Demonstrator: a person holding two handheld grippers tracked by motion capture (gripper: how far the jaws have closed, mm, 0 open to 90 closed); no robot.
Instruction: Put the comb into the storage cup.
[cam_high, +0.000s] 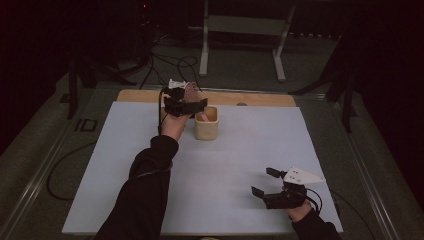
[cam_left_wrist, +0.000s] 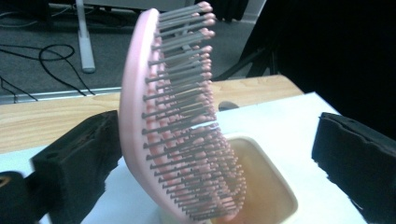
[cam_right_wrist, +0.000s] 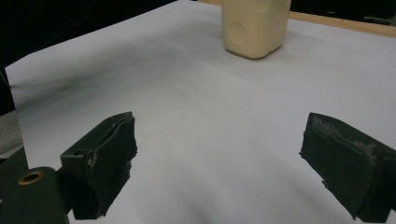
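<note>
Standing upright in the cream cup (cam_left_wrist: 261, 196), the pink hairbrush (cam_left_wrist: 177, 121) sits between the left gripper's (cam_left_wrist: 210, 154) spread jaws; right gripper (cam_right_wrist: 224, 163) gapes empty.

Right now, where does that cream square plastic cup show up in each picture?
High view: cream square plastic cup stands mid-table toward the far edge, beside the left gripper.
Left gripper view: bottom centre-right, its rim behind the pink hairbrush.
Right gripper view: top centre.
Shared landmark: white table sheet.

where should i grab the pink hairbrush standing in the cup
Grip the bare upper head of the hairbrush across its thin edges, coming from above. Its lower end sits inside the cup, and the bristles stick out on one face, so the smooth back and rim give flatter contact.
</note>
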